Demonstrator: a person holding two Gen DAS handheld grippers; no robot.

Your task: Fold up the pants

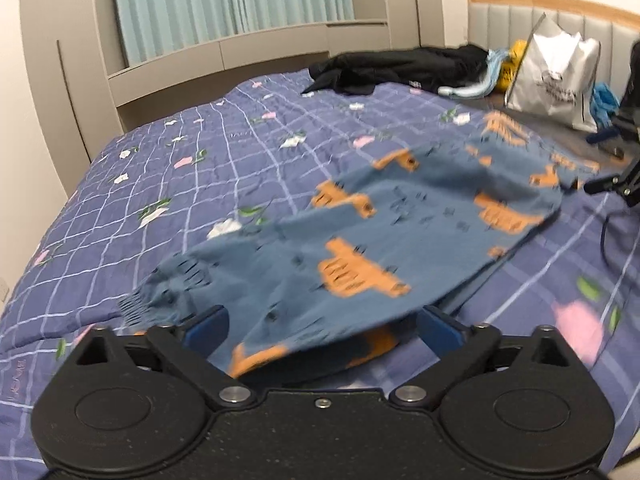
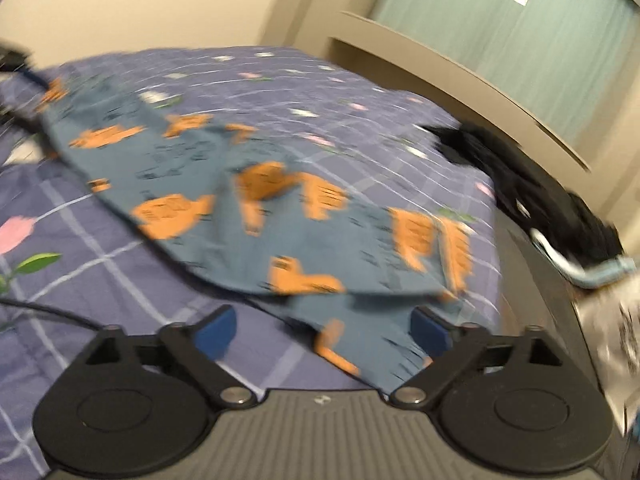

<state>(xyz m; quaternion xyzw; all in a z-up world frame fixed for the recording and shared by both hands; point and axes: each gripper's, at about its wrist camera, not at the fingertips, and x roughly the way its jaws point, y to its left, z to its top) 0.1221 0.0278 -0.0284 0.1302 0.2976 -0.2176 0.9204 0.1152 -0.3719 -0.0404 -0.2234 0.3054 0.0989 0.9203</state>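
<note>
A bedroom fills both views: a bed covered by a quilted purple-blue bedspread [image 1: 208, 152] with a pale grid of lines and small pink and white flowers, its surface gently puckered. Behind it in the left wrist view stand smooth beige cabinets [image 1: 64, 72] around pleated pale-green curtains [image 1: 224, 0], and at the upper right a padded grey headboard [image 1: 496, 20] with a wooden rim.

The pants [image 1: 360, 224] lie across the middle of the bedspread, running from lower centre toward the right edge of the frame: soft blue cloth printed with orange vehicle shapes and small black marks, with a gathered elastic hem at the lower left. They are blurred in both views.

Along the top of the bed sits a crumpled black garment [image 1: 400, 68], and right of it a glossy white bag [image 1: 556, 76] standing upright.

The left gripper [image 1: 320, 324] has its blue-padded jaws spread wide; the near edge of the pants hangs between them without being pinched. The right gripper [image 2: 324, 330] is likewise spread wide, with a fold of the pants [image 2: 280, 200] lying loose between its pads.
</note>
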